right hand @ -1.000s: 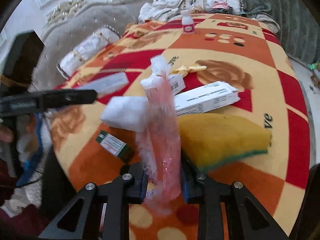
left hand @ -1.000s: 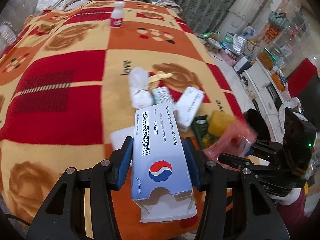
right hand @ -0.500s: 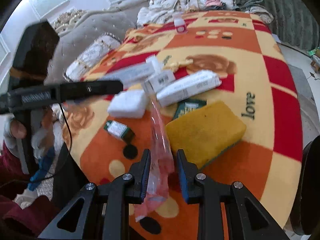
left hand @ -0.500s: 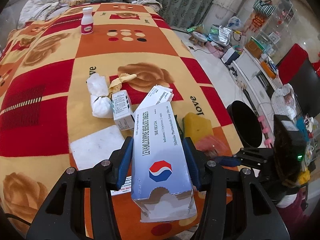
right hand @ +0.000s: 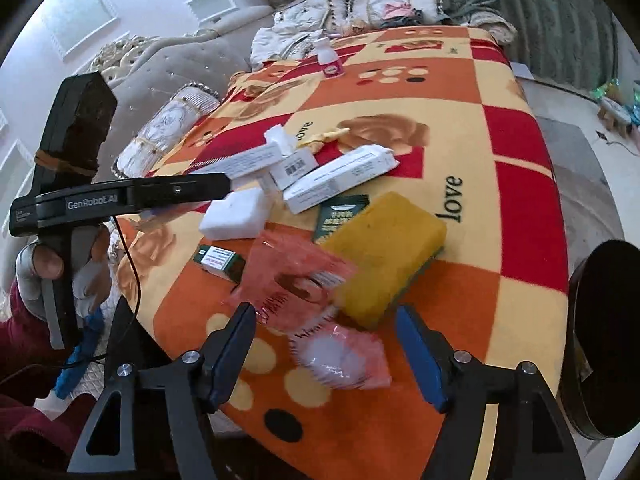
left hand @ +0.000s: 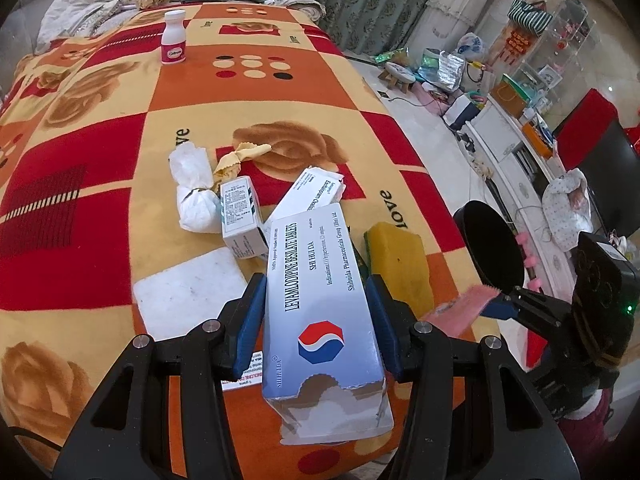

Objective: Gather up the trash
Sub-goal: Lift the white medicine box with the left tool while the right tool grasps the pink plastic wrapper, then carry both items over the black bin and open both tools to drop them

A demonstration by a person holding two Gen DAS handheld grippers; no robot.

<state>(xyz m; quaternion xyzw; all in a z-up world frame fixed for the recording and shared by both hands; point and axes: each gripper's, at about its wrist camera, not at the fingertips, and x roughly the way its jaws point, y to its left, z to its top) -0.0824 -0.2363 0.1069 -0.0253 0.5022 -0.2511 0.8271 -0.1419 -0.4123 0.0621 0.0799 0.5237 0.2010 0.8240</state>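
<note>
My left gripper [left hand: 316, 316] was clenched on the blue-and-white tablet box [left hand: 320, 312], both blue pads pressed flat to its long sides and its torn end nearest the camera. Just past its tips lay a white foam pad [left hand: 188, 292] to the left and a yellow sponge [left hand: 400, 264] to the right, with a small medicine carton [left hand: 240, 216], a long white carton [left hand: 308, 192] and a knotted white tissue bundle [left hand: 194, 192] farther ahead.

My right gripper [right hand: 326, 354] had just been opening, and its jaws stood released. The pink plastic wrapper [right hand: 304, 292] hung blurred between them, touching neither pad that I could see. Beyond the right finger sat the sponge on the patterned blanket [right hand: 520, 216]. To that gripper's far right stood a black round bin [right hand: 604, 336]. A pill bottle [left hand: 173, 38] stood upright well ahead.
</note>
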